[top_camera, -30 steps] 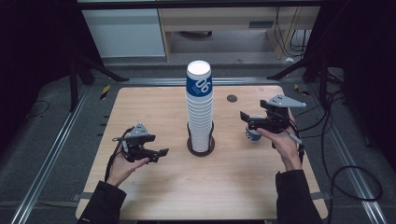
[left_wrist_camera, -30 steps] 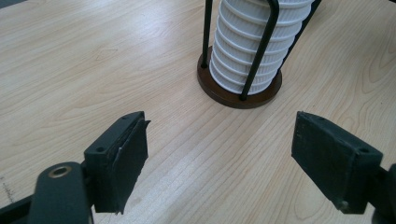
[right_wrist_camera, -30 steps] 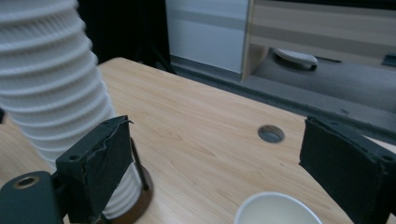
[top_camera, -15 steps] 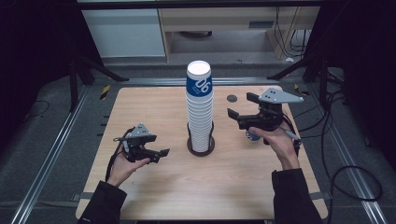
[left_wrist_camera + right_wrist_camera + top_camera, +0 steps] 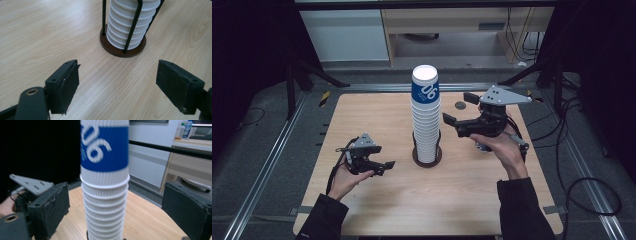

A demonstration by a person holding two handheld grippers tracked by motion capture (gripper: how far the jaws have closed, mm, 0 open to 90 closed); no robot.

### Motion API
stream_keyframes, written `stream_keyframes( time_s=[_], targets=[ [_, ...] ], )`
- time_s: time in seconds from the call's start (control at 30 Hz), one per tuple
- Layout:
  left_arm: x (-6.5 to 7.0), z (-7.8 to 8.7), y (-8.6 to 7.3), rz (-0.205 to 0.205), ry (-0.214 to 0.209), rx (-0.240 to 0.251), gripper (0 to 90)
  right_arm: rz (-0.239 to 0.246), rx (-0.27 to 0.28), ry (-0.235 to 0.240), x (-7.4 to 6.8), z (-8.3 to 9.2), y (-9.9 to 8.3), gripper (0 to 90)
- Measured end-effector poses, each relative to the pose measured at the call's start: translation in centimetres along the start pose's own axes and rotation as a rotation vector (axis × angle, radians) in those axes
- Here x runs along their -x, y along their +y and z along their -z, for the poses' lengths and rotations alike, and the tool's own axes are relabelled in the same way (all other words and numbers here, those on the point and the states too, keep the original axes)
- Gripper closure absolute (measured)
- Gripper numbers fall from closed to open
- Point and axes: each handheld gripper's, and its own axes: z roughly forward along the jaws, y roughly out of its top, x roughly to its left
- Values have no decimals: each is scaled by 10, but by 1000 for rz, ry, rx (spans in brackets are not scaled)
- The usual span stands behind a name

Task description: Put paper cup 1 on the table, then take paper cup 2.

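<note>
Cup stack (image 5: pixel 426 117) stands centre of the high view, upright in a dark wire holder (image 5: pixel 427 156) on the wood table (image 5: pixel 377 200); long axis vertical, top cup w/ blue band (image 5: pixel 425 91) at upper centre of frame. In my right gripper view the stack (image 5: pixel 105 182) runs straight up the middle, blue band at the top, ribbed white rims nested below. My right gripper (image 5: pixel 460 111) sits just right of the stack in the high view, raised near the upper cups, pointing left at them. Its jaws have just been opening further & stand wide, one pad either side of the stack, nothing between them pressing, nothing held; stack is ahead of the pads, not touched as far as I can tell. My left gripper (image 5: pixel 383 167) is lower left of the stack, down near the table, jaws also spread wide & empty; its view looks at the holder base (image 5: pixel 122 47) & the bottom cups (image 5: pixel 130 22) in the upper centre. So right hand is the nearer one to the top cup & already at about its level; I judge the next move is a short push left to bracket the top cup, then close & lift straight up along the stack axis. A small blue thing (image 5: pixel 482 147) lies under my right hand, too hidden to name.
</note>
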Motion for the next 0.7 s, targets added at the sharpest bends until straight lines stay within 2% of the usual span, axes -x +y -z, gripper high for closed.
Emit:
stream_keyframes(
  time_s=[0.3,0.7],
  targets=[
    [1,-1,0,-2,-3,-3,181,10,16,26,-10,-18,17,68],
    [2,-3,0,-3,-6,-9,181,3,-3,22,-10,-50,27,67]
  ],
)
